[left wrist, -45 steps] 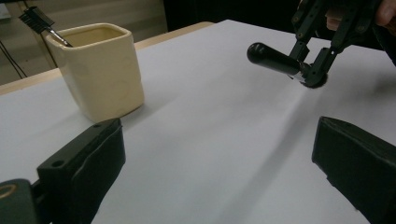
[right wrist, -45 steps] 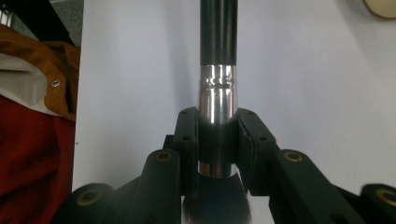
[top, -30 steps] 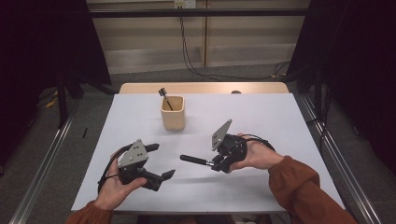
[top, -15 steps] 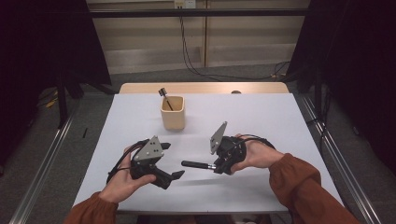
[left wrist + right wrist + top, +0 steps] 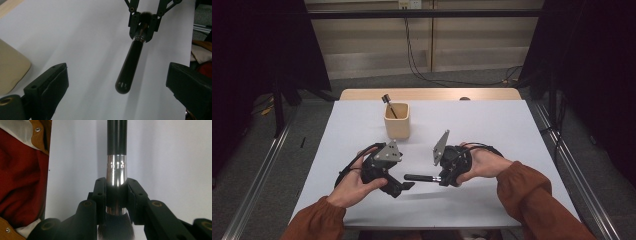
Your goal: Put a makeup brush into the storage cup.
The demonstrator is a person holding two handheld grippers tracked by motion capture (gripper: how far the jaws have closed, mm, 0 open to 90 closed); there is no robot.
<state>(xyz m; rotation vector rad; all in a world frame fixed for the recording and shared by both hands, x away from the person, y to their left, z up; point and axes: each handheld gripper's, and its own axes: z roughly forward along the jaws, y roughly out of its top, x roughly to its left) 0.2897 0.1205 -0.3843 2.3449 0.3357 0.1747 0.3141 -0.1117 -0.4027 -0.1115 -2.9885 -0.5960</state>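
A black makeup brush with a silver ferrule is held level above the white table, its handle pointing left. My right gripper is shut on the ferrule, with the dark bristles just behind the jaws. My left gripper is open just left of the handle's rounded end. In the left gripper view, the handle hangs between the two wide-apart jaws without touching them. The right gripper shows beyond it.
A beige cup stands behind the grippers at mid-table, with another dark brush leaning in it. A corner of the cup lies left of my left jaw. A wooden strip edges the table's far side.
My left gripper has moved right and slightly forward, closing on the brush's handle end. My right gripper has held the brush almost still, handle level.
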